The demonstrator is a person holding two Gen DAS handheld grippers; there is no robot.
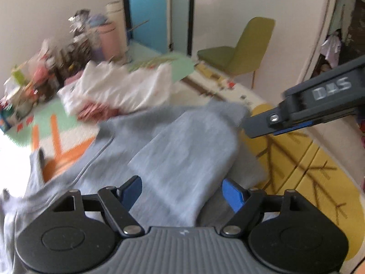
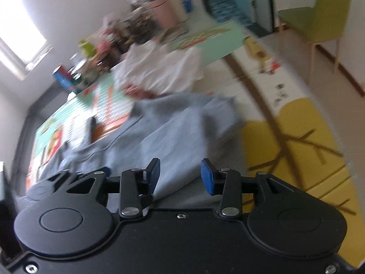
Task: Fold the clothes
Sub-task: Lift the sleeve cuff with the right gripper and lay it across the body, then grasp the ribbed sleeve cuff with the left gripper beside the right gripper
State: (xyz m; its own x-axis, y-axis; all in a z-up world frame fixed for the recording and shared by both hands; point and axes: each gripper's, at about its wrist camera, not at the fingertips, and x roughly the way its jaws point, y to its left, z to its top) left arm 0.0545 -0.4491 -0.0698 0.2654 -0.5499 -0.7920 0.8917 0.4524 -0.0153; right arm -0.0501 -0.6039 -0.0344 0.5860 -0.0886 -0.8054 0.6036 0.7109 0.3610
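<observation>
Grey sweatshirt (image 1: 182,141) lies spread on the patterned play mat (image 1: 308,159) on the floor, zip front visible at left, one side panel or sleeve folded in over the middle. So first fold looks done; the left side, near the hood or collar area, is still loose and rumpled, bottom-up fold not yet made. Judged maybe a third through this garment.

Left tool (image 1: 182,194) hangs over the folded part, jaws wide apart, nothing between the pads. Right tool (image 2: 180,175) hovers above the near edge of the cloth, jaws partly apart, empty too; in the left view its finger reaches in by the far right corner.

Behind: pile of white clothes (image 1: 118,86) with a red patterned piece under it, apparently still to fold. Toy clutter (image 1: 57,52) by the wall, green chair (image 1: 241,48) further off. Both views motion-blurred.
</observation>
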